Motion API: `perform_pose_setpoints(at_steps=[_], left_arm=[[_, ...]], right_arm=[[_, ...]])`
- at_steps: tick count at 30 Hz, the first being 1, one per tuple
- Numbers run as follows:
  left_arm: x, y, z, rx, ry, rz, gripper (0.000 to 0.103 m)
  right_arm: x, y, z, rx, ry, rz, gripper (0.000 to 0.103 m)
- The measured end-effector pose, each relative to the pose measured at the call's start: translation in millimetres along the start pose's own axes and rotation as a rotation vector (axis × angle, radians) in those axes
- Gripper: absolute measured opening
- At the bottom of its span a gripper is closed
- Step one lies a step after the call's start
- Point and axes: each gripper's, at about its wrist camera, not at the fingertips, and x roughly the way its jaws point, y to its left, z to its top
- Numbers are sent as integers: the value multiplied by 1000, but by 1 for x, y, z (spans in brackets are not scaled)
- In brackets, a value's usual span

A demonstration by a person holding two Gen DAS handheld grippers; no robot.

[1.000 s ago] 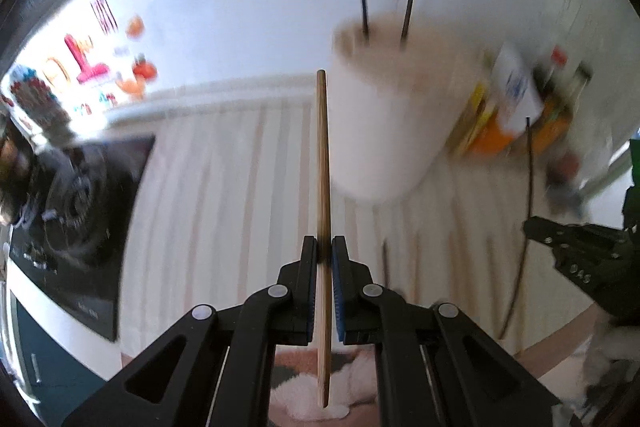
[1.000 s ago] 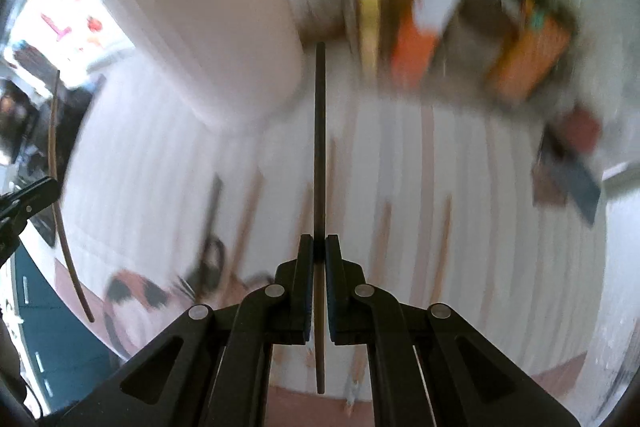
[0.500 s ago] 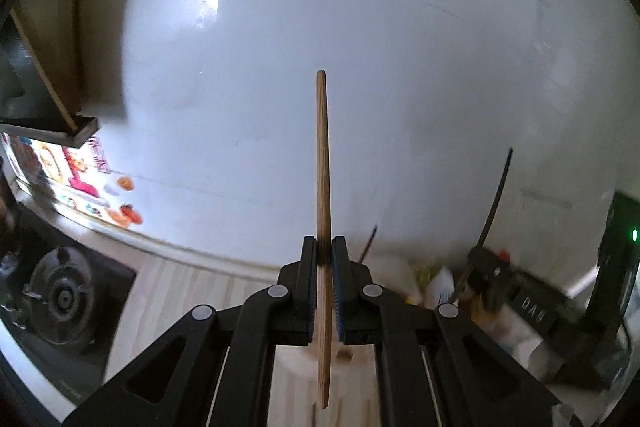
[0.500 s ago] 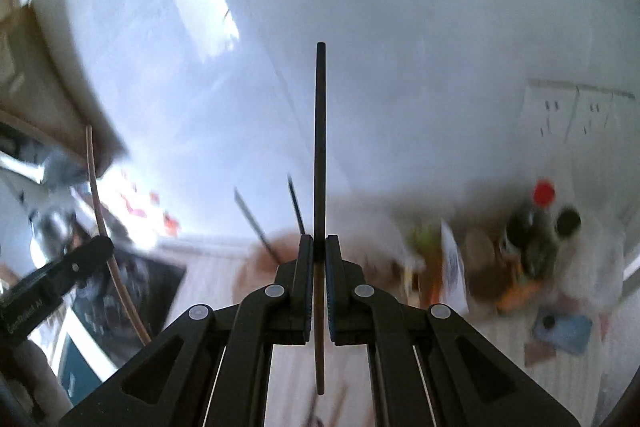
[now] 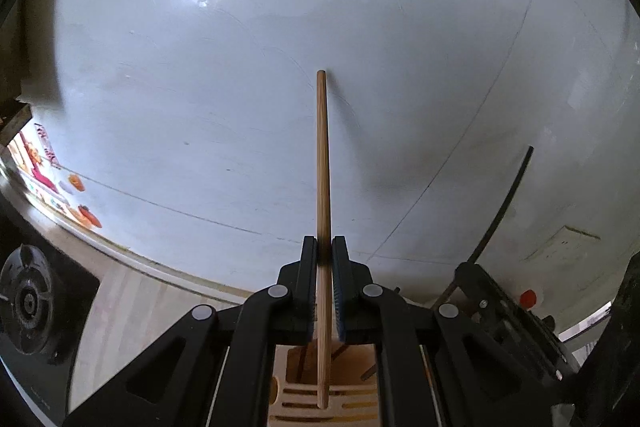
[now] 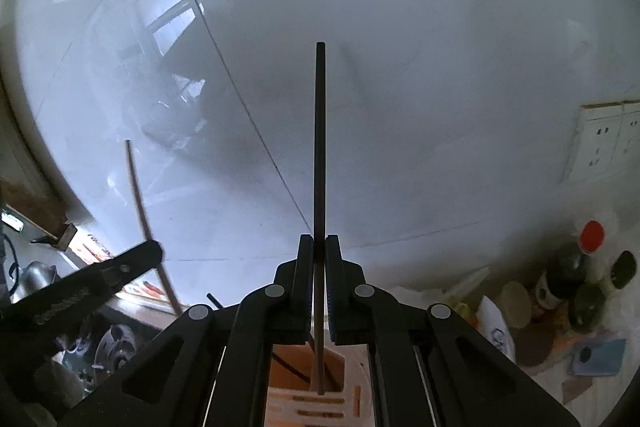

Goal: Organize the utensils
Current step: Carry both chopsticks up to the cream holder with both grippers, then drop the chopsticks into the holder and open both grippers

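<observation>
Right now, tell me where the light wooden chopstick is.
The light wooden chopstick is clamped upright in the left gripper, centre of the left wrist view, its lower end hanging just above the slotted wooden holder.

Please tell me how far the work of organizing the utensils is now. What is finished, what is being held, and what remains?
Done: dark sticks already stand in the wooden holder. In hand: the left gripper is shut on a light wooden chopstick, the right gripper on a dark chopstick, both above the holder's opening. Left: lowering these two in. Whether more utensils wait on the counter cannot be seen.
</observation>
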Motion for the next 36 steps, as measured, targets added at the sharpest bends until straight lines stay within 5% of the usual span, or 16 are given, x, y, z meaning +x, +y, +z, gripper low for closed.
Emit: perform_pose_setpoints(at_steps=[9, 18, 19, 22, 23, 25, 28, 36], left_arm=[[18, -1, -9, 54, -61, 5, 5], [-3, 7, -17, 78, 41, 4, 11], [-14, 5, -16, 75, 39, 9, 19], [-41, 17, -21, 77, 17, 63, 71], [-49, 20, -24, 71, 4, 81, 82], [-63, 27, -33, 67, -3, 103, 83], [-78, 38, -54, 57, 10, 129, 103], [-81, 41, -118, 80, 89, 190, 103]], right_arm=[[10, 2, -17, -34, -24, 2, 6], [12, -5, -28, -71, 51, 35, 7], [11, -6, -28, -73, 69, 36, 10], [1, -13, -28, -65, 91, 42, 37], [-5, -17, -27, -56, 91, 39, 39], [-16, -21, -29, -47, 96, 26, 43], [-35, -29, -35, -36, 117, -8, 52], [-82, -55, -80, 28, 167, -91, 77]])
